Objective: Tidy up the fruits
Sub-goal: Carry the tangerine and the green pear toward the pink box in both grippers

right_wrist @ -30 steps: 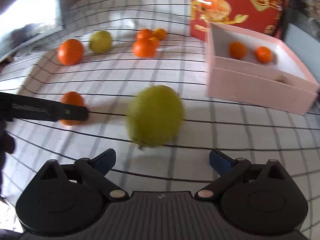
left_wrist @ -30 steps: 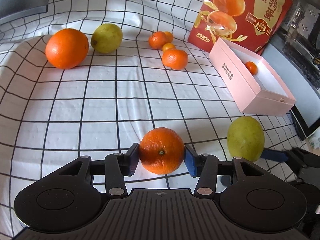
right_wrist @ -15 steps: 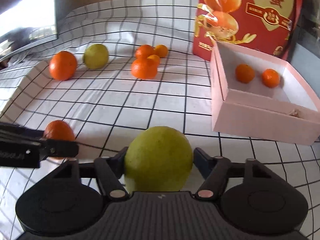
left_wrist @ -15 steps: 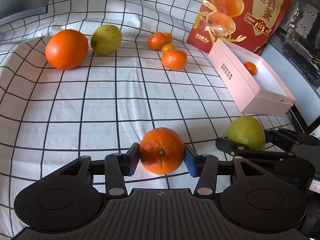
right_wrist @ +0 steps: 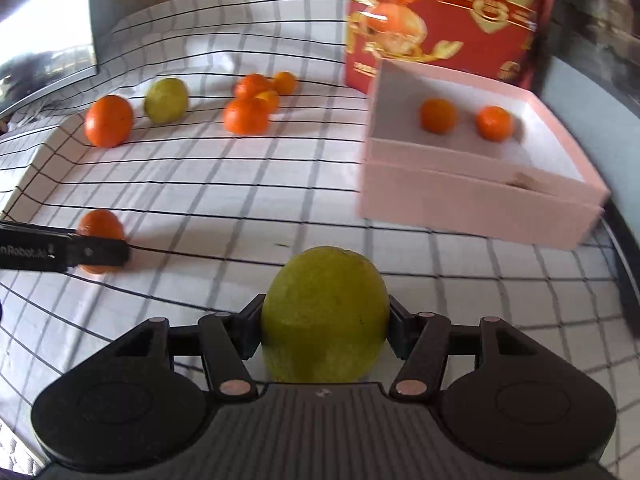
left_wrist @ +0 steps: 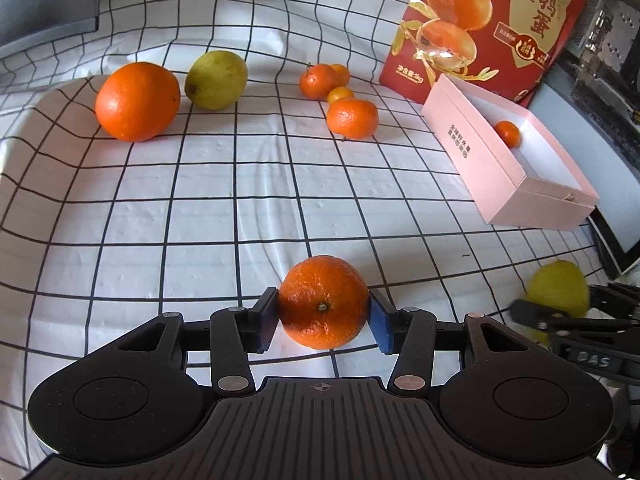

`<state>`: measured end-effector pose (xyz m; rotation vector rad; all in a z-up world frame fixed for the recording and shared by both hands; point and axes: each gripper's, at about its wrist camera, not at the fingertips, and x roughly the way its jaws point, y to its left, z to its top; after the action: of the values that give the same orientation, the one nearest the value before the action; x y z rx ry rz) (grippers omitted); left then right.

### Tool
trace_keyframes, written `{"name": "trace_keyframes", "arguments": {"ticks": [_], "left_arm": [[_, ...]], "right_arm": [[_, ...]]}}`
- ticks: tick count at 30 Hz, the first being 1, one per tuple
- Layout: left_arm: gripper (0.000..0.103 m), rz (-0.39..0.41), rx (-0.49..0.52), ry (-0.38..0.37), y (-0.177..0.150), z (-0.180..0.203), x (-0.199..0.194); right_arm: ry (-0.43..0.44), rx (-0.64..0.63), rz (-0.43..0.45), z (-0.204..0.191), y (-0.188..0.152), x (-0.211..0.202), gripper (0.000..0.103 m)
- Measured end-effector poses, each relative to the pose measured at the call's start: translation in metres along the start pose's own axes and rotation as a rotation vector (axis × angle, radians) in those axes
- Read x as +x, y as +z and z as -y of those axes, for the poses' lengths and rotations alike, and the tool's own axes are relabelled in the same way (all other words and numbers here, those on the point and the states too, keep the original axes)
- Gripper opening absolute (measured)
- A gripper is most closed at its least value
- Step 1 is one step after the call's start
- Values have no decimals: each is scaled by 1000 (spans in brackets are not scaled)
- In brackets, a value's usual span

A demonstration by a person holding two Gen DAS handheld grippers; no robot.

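Observation:
My left gripper [left_wrist: 323,319] is shut on an orange mandarin [left_wrist: 323,302] low over the checked cloth. My right gripper [right_wrist: 324,326] is shut on a yellow-green lemon [right_wrist: 325,314], which also shows at the right edge of the left wrist view [left_wrist: 558,286]. A pink open box [right_wrist: 476,200] lies ahead to the right with two small mandarins [right_wrist: 438,115] inside. A big orange [left_wrist: 137,101], a second lemon [left_wrist: 216,79] and several small mandarins [left_wrist: 352,118] lie on the far cloth.
A red fruit bag [left_wrist: 486,20] stands behind the pink box [left_wrist: 504,168]. A dark monitor edge [left_wrist: 48,0] is at the far left. The cloth rises in a fold at the left side [right_wrist: 36,160]. Dark equipment [left_wrist: 600,40] stands at the right.
My right gripper closed on the lemon, then lifted it and moved back to the right. My left gripper has stayed shut on the mandarin, nearly still.

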<state>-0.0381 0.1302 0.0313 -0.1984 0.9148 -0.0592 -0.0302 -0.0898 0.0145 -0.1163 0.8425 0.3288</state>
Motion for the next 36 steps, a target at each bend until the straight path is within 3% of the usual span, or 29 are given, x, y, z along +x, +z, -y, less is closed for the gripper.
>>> {"name": "trace_keyframes", "arguments": {"ticks": [9, 15, 20, 36], "left_arm": [[52, -2, 115, -129, 1, 39, -6], [52, -29, 154, -174, -3, 61, -6], [52, -39, 180, -181, -6, 71, -9], [52, -81, 242, -124, -16, 90, -10]], "right_arm": [[-30, 68, -4, 34, -13, -14, 60], [-70, 84, 31, 44, -14, -24, 70], [-69, 116, 44, 53, -22, -28, 76], [-73, 140, 59, 48, -29, -23, 75]]}}
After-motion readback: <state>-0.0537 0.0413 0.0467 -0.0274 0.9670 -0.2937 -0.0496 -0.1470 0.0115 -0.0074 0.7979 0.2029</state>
